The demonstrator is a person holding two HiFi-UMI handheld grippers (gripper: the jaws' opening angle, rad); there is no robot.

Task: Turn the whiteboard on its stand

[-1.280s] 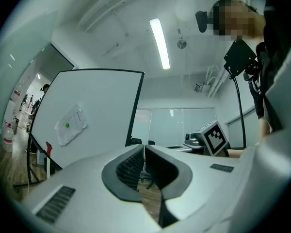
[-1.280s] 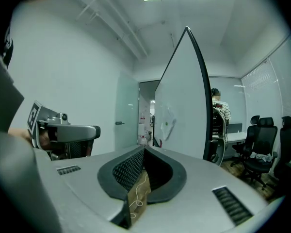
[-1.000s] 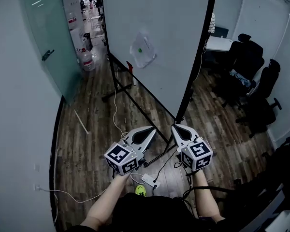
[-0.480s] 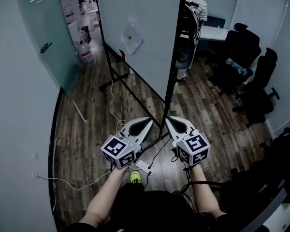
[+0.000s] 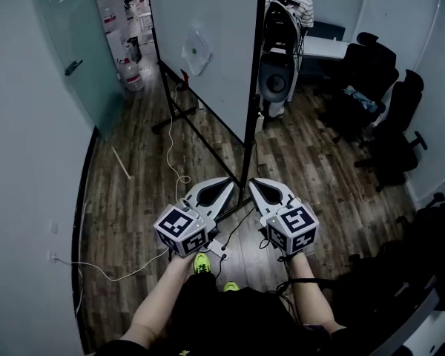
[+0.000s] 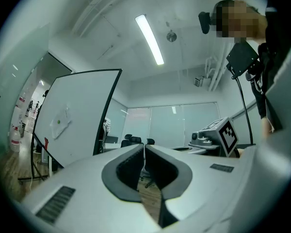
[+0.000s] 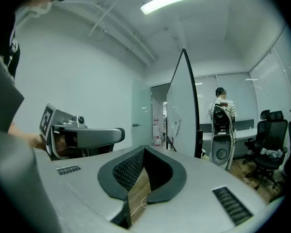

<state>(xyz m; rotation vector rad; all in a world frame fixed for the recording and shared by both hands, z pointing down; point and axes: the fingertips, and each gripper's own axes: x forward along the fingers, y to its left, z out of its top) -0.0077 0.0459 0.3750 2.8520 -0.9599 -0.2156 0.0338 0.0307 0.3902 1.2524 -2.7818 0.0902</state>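
Whiteboard [image 5: 208, 43] upright on stand [image 5: 174, 121], nr edge-on just ahead; left hand-held gripper [image 5: 225, 182] & right hand-held gripper [image 5: 254, 184] both pinched closed, empty, clear of it. Turned or awaiting turn: can't tell

The left tongs [image 5: 228, 179] and right tongs [image 5: 252, 181] have smooth, matt grey plastic shells, and their inner pads [image 7: 128, 171] are dark, finely ribbed and look rubbery. Ahead of them the whiteboard [image 5: 208, 43] has a smooth, faintly glossy white face, and its stand [image 5: 245, 162] looks like matt black metal. The floor [image 5: 133, 191] beneath the tongs is dark wood-look planking with a dull sheen. To their left is a satin-smooth frosted glass door [image 5: 67, 58], and to their right the chairs [image 5: 374, 73] are matt black.
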